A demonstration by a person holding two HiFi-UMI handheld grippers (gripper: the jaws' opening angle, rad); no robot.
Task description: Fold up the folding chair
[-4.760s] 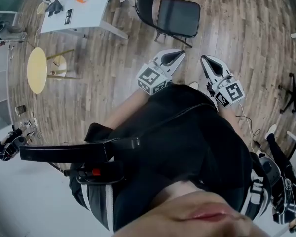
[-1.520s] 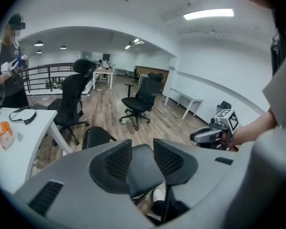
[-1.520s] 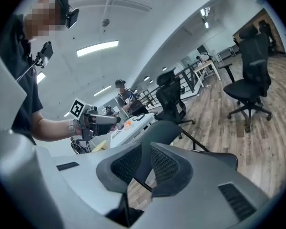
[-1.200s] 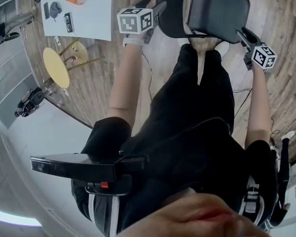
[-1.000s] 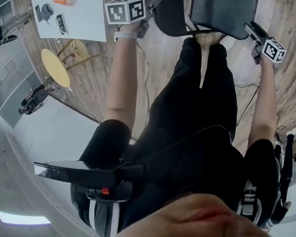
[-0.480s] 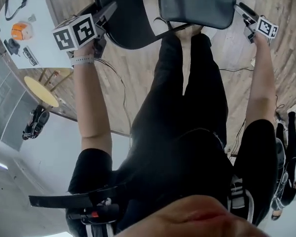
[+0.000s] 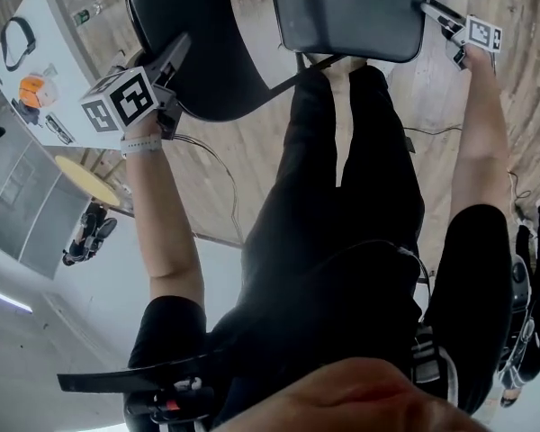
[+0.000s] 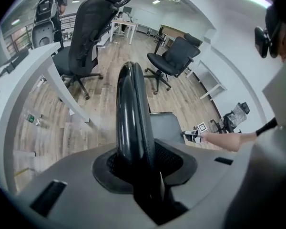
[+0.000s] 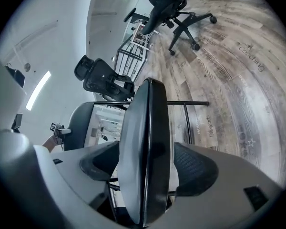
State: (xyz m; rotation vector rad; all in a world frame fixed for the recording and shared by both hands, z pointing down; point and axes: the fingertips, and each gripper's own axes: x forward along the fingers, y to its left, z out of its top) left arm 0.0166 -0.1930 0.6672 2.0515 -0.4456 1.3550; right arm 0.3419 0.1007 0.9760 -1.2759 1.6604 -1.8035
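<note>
The left tongs (image 7: 175,50) are closing on the chair back (image 7: 211,57). The right tongs (image 7: 436,13) are opening around the seat (image 7: 351,12). Next, probably lift the seat.

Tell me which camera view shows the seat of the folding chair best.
The head view: the seat shows most of its broad face there. The right gripper view shows it only edge-on between the jaws; the left gripper view shows a small part behind the backrest.
</note>
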